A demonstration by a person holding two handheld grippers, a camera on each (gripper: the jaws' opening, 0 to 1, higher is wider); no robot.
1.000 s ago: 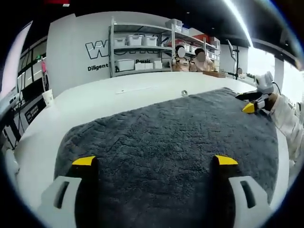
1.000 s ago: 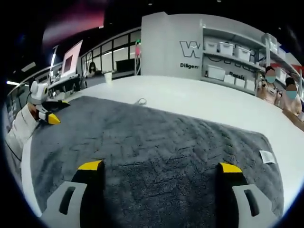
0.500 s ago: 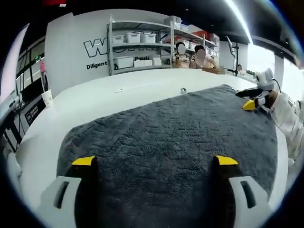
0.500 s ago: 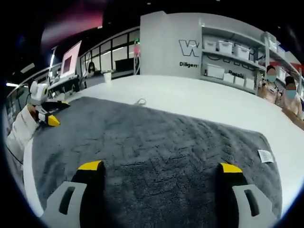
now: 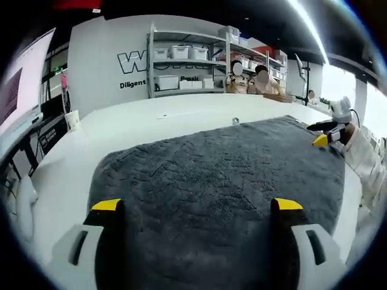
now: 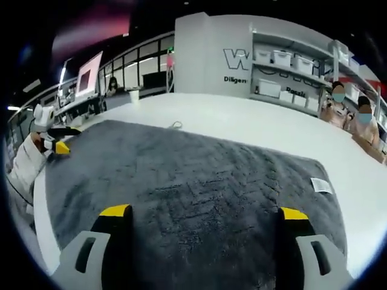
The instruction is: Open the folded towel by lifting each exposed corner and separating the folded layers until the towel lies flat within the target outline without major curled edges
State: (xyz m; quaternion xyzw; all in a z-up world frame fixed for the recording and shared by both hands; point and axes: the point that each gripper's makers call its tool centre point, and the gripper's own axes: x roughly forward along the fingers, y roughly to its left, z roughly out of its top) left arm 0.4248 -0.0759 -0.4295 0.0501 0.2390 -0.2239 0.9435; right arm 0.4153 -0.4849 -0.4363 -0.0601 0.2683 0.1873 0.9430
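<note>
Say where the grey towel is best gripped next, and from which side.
Judging by its pose, the grey towel already lies spread on the white table. Best hold looks like the corner by its white label, approached from the table side, where the edge is exposed.

**Lighting and picture quality**

Bright, even overhead lighting. Long white ceiling light strip (image 5: 305,27) glares at 1 o'clock. Glossy white table top (image 5: 181,115) reflects light. Fisheye bending at edges; slight blur throughout. Shadows faint.
</note>
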